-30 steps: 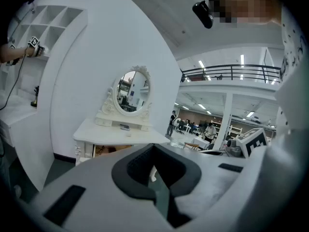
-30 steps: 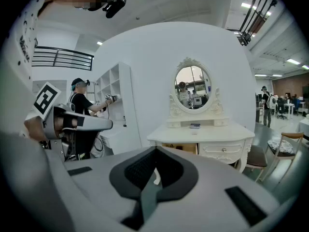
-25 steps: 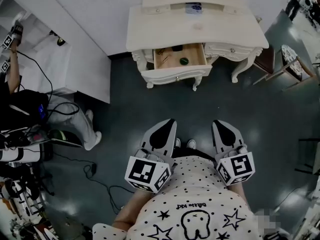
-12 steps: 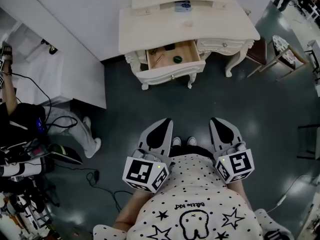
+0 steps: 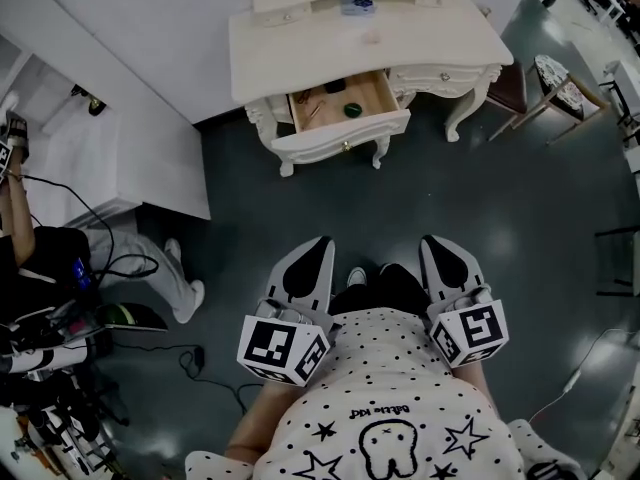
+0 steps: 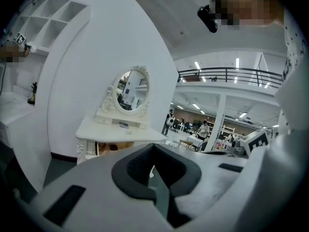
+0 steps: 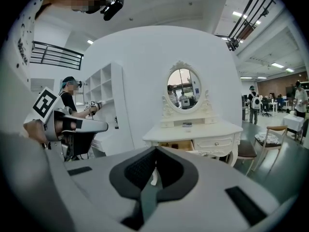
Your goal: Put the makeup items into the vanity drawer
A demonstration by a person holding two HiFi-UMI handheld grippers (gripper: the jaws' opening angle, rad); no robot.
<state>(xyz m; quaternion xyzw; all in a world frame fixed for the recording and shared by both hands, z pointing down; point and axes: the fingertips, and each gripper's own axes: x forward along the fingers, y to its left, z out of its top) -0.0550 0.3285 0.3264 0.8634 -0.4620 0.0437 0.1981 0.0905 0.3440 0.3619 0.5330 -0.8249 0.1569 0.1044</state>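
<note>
The white vanity (image 5: 370, 43) stands well ahead of me, its wooden drawer (image 5: 372, 96) pulled open. Inside lie a green round item (image 5: 351, 110), a dark item (image 5: 333, 86) and thin sticks (image 5: 313, 109). A small blue-and-white item (image 5: 357, 6) rests on the vanity's back shelf. My left gripper (image 5: 322, 241) and right gripper (image 5: 432, 241) are held close to my body, far from the vanity, both shut and holding nothing. The right gripper view shows the vanity (image 7: 193, 129) and its oval mirror (image 7: 182, 89) beyond the shut jaws; the left gripper view shows the vanity (image 6: 118, 132) too.
A chair (image 5: 512, 86) and a small round side table (image 5: 553, 72) stand right of the vanity. White shelving (image 5: 70, 158) runs along the left. Another person (image 5: 45, 258) with gear stands at the left, and cables (image 5: 200, 363) lie on the dark floor.
The vanity has slid up and slightly left in the head view, so I am farther from it. Both grippers stay shut by my body.
</note>
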